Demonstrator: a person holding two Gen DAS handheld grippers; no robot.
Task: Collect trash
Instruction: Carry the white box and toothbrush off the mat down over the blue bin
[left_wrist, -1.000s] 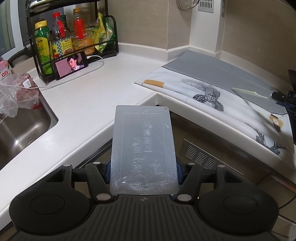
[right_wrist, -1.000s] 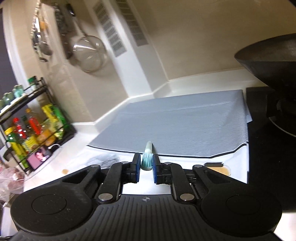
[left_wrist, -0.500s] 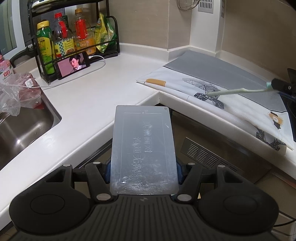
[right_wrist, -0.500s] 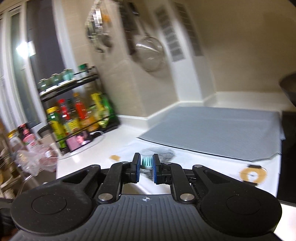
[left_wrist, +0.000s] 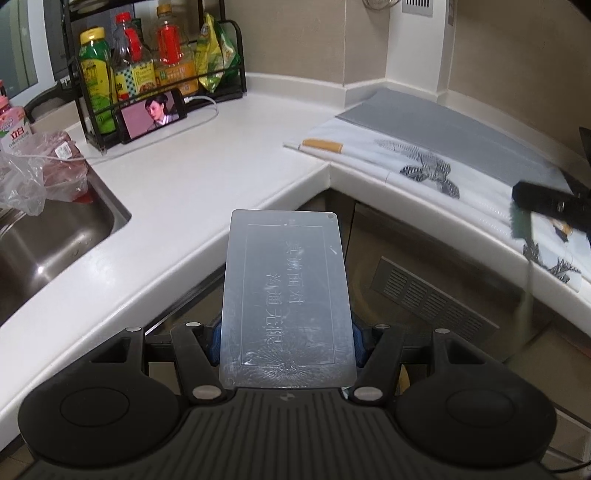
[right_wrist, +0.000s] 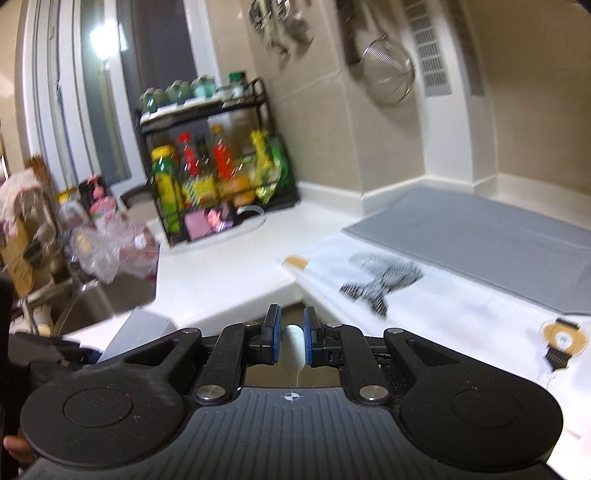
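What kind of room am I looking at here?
A home kitchen, most likely. A steel sink is set into the white L-shaped countertop, a rack of sauce bottles stands in the corner, and a metal strainer hangs on the wall.

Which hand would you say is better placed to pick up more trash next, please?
Neither is free: the left gripper is shut on a translucent grey plastic box, and the right gripper on a pale green toothbrush. Probably the right, whose load is smaller.

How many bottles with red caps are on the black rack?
2. One red-capped bottle stands behind the green bottle; the other is right of it, beside the snack bags. More may hide behind them.
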